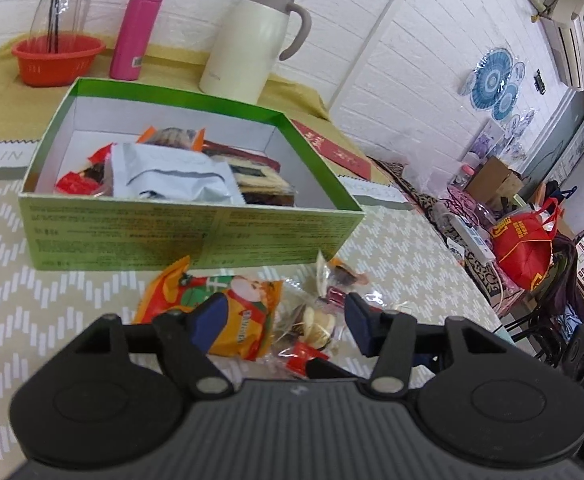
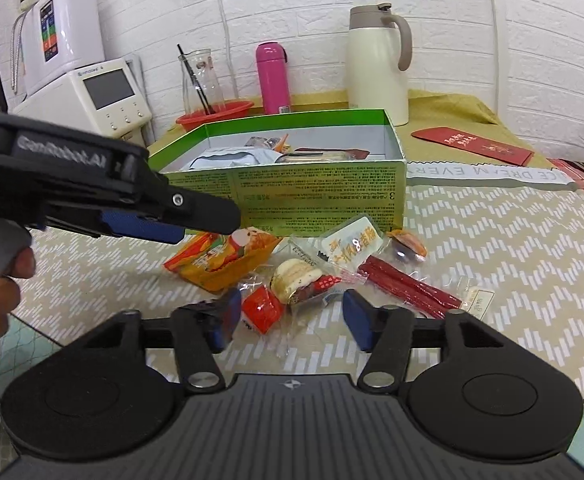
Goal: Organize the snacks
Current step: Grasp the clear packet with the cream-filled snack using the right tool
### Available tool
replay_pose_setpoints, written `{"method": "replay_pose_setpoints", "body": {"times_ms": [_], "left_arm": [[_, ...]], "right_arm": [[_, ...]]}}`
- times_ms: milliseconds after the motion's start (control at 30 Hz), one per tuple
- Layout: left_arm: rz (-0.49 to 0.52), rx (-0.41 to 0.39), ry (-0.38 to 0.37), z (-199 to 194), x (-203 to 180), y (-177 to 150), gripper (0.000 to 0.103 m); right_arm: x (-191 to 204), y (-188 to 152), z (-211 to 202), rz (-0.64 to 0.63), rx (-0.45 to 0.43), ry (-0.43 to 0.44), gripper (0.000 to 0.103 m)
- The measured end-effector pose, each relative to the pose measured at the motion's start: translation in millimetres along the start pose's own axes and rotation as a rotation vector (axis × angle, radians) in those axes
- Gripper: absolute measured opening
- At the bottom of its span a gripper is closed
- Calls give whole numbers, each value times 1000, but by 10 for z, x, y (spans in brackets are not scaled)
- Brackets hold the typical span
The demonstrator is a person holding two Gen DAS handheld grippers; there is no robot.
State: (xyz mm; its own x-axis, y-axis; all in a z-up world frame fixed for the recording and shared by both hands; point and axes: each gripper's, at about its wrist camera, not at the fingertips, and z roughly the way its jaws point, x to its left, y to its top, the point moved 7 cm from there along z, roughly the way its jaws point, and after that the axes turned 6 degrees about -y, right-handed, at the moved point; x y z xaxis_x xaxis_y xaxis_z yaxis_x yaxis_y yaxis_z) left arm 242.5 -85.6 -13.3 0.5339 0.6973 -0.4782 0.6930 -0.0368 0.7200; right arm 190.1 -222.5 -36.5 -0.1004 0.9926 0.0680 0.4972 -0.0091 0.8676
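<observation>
**A:** Where are your two grippers sitting right now?

**B:** Your left gripper point(image 1: 278, 318) is hovering low over the loose snacks, its jaws partly spread, with the orange snack packet point(image 1: 228, 312) and a clear-wrapped round biscuit point(image 1: 316, 326) lying between the pads. Whether the pads are pressing on the packet, I cannot tell. Your right gripper point(image 2: 288, 318) is standing wide and released, with a small red candy point(image 2: 262, 308) and the biscuit between its fingers, ungripped.

**A:** And where are the snacks lying?

**B:** They are clustering on the zigzag-patterned table point(image 2: 492, 240), just in front of the green box point(image 2: 292, 188): the orange packet, a white sachet point(image 2: 348, 246), a pair of red sausage sticks point(image 2: 408, 286) and a small jelly cup point(image 2: 406, 246). The box is standing open nearer the table's far edge, already holding a grey pouch point(image 1: 172, 174) and several wrapped snacks.

**A:** What is standing behind it?

**B:** A cream thermos jug point(image 1: 248, 40), a pink flask point(image 1: 136, 28) and an orange bowl point(image 1: 58, 58) holding a glass carafe are lining the far edge. A red envelope point(image 2: 472, 144) is lying towards the far right corner.
</observation>
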Motion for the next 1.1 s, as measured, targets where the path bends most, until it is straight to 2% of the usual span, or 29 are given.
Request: {"method": "replay_pose_setpoints", "body": {"times_ms": [33, 133, 200, 233, 267, 300, 333, 433, 633, 700, 767, 800, 867, 1000, 1100], "left_arm": [[2, 1, -3, 31, -30, 7, 59], [-7, 8, -2, 106, -53, 0, 60], [-18, 14, -6, 117, -35, -25, 60], [-23, 16, -4, 118, -22, -34, 60], [-26, 17, -1, 112, -9, -46, 61], [-28, 20, -1, 107, 1, -57, 61], [-29, 26, -4, 106, 5, -68, 61], [-19, 43, -23, 102, -46, -119, 61], [10, 85, -64, 160, -207, -323, 61], [7, 97, -78, 195, -243, -378, 61], [2, 109, -80, 256, -274, -419, 61], [-5, 118, -79, 291, -278, -433, 61], [-6, 132, -83, 347, -297, -454, 61], [-6, 147, -91, 402, -307, -468, 50], [-13, 142, -91, 405, -289, -444, 50]], "right_arm": [[15, 22, 33, -6, -9, -2, 103], [38, 50, 166, -28, -2, -23, 103], [19, 24, 226, -29, 20, -3, 101], [-12, 11, 218, 1, 24, 19, 82], [-47, 5, 198, 27, 30, 33, 78], [-77, -6, 183, 32, 42, 35, 60], [-97, -21, 146, 34, 49, 50, 46], [-144, -97, 1, 17, 64, 73, 39], [-230, -249, -277, 0, 75, 63, 41], [-238, -277, -334, -6, 72, 53, 47], [-237, -287, -367, -10, 65, 36, 65], [-229, -289, -375, -10, 61, 35, 68], [-215, -289, -375, -7, 57, 37, 81], [-216, -265, -329, 0, 50, 21, 87], [-231, -239, -277, 19, 47, 21, 88]]}}
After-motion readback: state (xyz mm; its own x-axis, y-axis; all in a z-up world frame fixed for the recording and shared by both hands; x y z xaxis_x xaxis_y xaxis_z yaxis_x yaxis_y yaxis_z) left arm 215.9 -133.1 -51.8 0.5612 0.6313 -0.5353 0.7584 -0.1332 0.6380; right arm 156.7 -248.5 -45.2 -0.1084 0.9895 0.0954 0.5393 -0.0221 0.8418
